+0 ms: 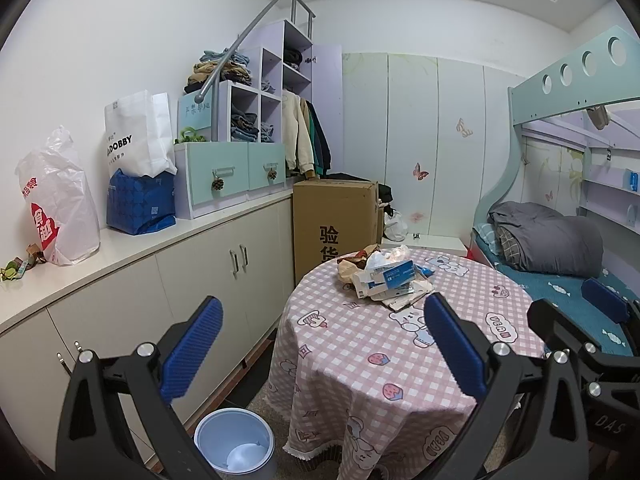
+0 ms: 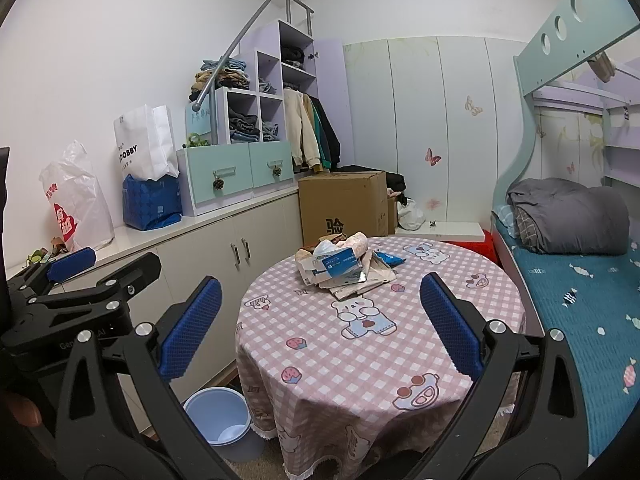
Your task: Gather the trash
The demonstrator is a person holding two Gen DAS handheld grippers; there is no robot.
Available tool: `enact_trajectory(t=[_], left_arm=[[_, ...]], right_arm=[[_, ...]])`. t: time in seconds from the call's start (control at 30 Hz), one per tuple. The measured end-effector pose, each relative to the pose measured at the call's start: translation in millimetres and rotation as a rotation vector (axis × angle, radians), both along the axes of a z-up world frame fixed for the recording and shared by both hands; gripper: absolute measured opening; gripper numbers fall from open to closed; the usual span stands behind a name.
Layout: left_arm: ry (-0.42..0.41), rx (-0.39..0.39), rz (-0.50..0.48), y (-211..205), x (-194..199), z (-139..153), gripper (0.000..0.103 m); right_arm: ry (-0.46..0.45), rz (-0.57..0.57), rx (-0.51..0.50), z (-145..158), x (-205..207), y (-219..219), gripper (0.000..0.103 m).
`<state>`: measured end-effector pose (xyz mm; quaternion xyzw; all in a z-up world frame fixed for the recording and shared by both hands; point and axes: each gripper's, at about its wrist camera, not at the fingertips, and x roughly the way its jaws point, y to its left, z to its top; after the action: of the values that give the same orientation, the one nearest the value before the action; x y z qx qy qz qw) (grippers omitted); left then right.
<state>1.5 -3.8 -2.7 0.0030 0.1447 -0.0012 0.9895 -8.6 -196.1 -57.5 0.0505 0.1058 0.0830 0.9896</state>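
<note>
A pile of trash, made of paper, blue-and-white packets and wrappers, lies on the far side of a round table with a pink checked cloth. It also shows in the right wrist view. A pale blue bin stands on the floor left of the table, seen too in the right wrist view. My left gripper is open and empty, well short of the pile. My right gripper is open and empty above the table's near side.
A white cabinet counter runs along the left wall with bags and drawer units on it. A cardboard box stands behind the table. A bunk bed lies to the right.
</note>
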Motion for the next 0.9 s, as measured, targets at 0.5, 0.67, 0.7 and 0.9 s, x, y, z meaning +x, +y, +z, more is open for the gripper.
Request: enact_trajectory(t=[0.5,0.67,0.7,0.9], left_arm=[[0.002,0.003,-0.001,-0.3,0.3,0.1,0.099],[0.002,0.003,0.000,-0.4,0.4,0.1,0.099],[0.002,0.003,0.000,-0.5,0.5,-0.1,0.099],[0.003,0.004,0.000,-0.6,0.9,-0.3,0.099]], right_arm=[[0.010,0.000,0.000,-2.2,-0.4,0.8,0.097],[0.013,0.000,0.000,-2.5,0.3,1.1,0.097],[0.012,0.000,0.000,-1.7,0.6,0.9,0.097],[0.014,0.000,0.001,-1.5,1.0,0.9,0.097]])
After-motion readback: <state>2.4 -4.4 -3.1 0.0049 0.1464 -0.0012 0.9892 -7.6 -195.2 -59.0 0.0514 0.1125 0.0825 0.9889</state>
